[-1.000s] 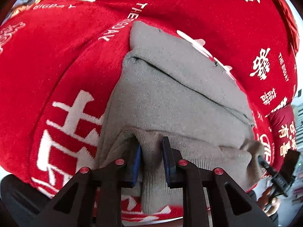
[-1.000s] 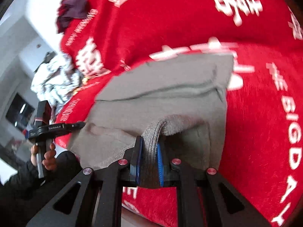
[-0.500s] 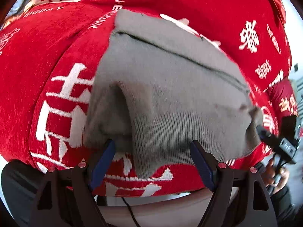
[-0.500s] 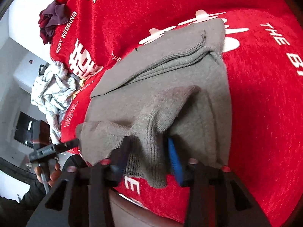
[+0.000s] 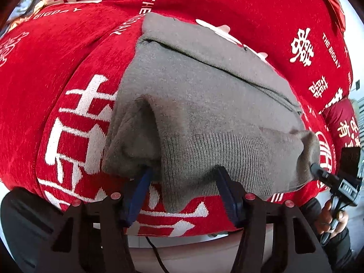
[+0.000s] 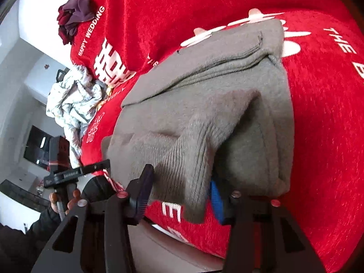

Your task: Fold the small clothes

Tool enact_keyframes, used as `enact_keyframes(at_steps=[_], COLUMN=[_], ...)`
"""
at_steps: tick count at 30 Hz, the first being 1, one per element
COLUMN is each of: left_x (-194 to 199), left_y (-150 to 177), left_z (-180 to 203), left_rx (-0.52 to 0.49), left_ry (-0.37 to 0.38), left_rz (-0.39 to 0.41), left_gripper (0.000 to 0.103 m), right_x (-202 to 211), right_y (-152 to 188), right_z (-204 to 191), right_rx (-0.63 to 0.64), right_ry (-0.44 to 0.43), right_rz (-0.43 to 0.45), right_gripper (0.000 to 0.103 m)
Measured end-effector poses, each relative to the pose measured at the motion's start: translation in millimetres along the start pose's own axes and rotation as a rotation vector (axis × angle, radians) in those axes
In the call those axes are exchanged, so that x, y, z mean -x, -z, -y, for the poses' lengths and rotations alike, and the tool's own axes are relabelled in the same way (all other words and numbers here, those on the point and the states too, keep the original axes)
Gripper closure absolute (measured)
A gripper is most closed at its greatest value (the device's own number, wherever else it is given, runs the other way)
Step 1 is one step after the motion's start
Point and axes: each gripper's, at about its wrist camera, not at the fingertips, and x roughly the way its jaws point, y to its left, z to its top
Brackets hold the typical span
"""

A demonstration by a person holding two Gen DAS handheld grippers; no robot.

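A grey knitted garment (image 5: 204, 91) lies folded on a red cloth with white characters (image 5: 68, 56). Its ribbed hem hangs over the near edge. My left gripper (image 5: 183, 174) is open around that hem; its jaws are closing, with the ribbed cloth between them and not pinched. In the right wrist view, the same garment (image 6: 204, 102) has its ribbed hem drooping between the fingers of my right gripper (image 6: 182, 176), whose jaws are also closing loosely around it. Each gripper also shows in the other's view, the right gripper (image 5: 336, 182) and the left gripper (image 6: 75, 173), each held by a hand.
A crumpled pale garment (image 6: 70, 100) and a dark purple bundle (image 6: 75, 16) lie at the far left of the red cloth (image 6: 318, 113). A red cushion (image 5: 341, 122) sits at the right. The covered surface ends just below both grippers.
Both grippers were shut on the ribbed hem and have let it go. The hem now rests on the folded garment, and the left jaws have narrowed since half a second ago.
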Motion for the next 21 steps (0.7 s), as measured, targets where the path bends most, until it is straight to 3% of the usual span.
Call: enact_keyframes(at_steps=[7, 9, 10, 11, 12, 13, 14, 16, 21], left_x=[-1, -1, -1, -1, 0, 0, 1, 2, 12], left_y=[1, 2, 2, 1, 1, 0, 0, 0, 4], left_z=[-6, -2, -1, -2, -4, -6, -9, -12, -7], left_rx=[0.030, 0.012, 0.007, 0.011, 0.025, 0.037, 0.051, 0.074, 0.060], left_ry=[0.019, -0.013, -0.028, -0.030, -0.020, -0.016, -0.012, 0.000, -0.012], left_rz=[0.013, 0.012, 0.012, 0.008, 0.006, 0.005, -0.002, -0.012, -0.019], left_gripper=[0.043, 0.052, 0.066, 0.069, 0.071, 0.085, 0.089, 0.095, 0.095], right_x=[-6, -6, -5, -6, -6, -6, -7, -7, -1], right_y=[-1, 0, 0, 0, 0, 0, 1, 1, 1], right_z=[10, 7, 4, -1, -3, -7, -10, -14, -24], right_rx=[-0.088, -0.069, -0.054, -0.036, -0.026, -0.010, 0.000, 0.013, 0.047], right_ry=[-0.028, -0.027, -0.028, -0.024, -0.014, 0.002, 0.011, 0.029, 0.086], right_rz=[0.024, 0.036, 0.039, 0.039, 0.041, 0.045, 0.047, 0.050, 0.055], right_gripper=[0.054, 0.057, 0.069, 0.075, 0.076, 0.077, 0.080, 0.084, 0.090])
